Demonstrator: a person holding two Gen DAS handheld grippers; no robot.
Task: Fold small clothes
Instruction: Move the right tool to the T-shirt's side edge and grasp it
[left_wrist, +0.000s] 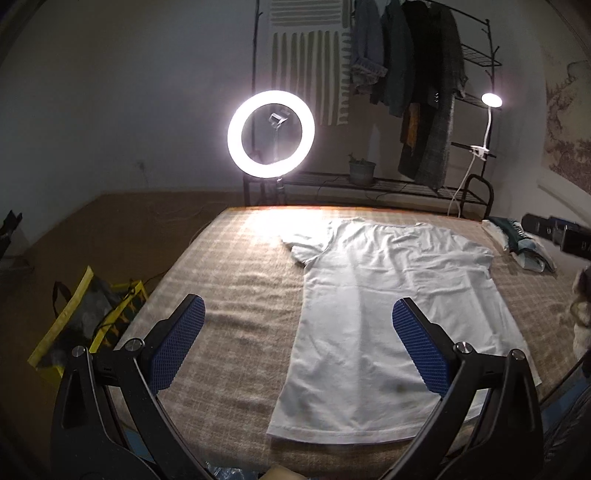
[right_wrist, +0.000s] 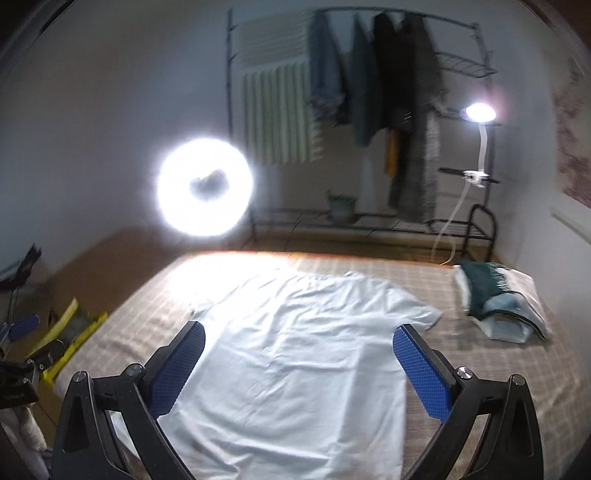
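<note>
On the bed (left_wrist: 240, 295), a white T-shirt (left_wrist: 388, 295) lies flat, long axis running from near hem to far collar; left gripper (left_wrist: 297, 343) and right gripper (right_wrist: 297, 365) hover spread-fingered and empty above the hem end.

— What's past the bed at twelve o'clock?
— A lit ring light (left_wrist: 270, 134), with a black clothes rack (left_wrist: 476, 62) at one o'clock holding dark coats (left_wrist: 424, 85) and a potted plant (left_wrist: 362, 170).
— At two o'clock?
— A clip lamp (left_wrist: 491, 100), shining.
— Nine o'clock?
— A yellow-trimmed bag (left_wrist: 86, 325) on the floor beside the checked bedcover (left_wrist: 229, 295).
</note>
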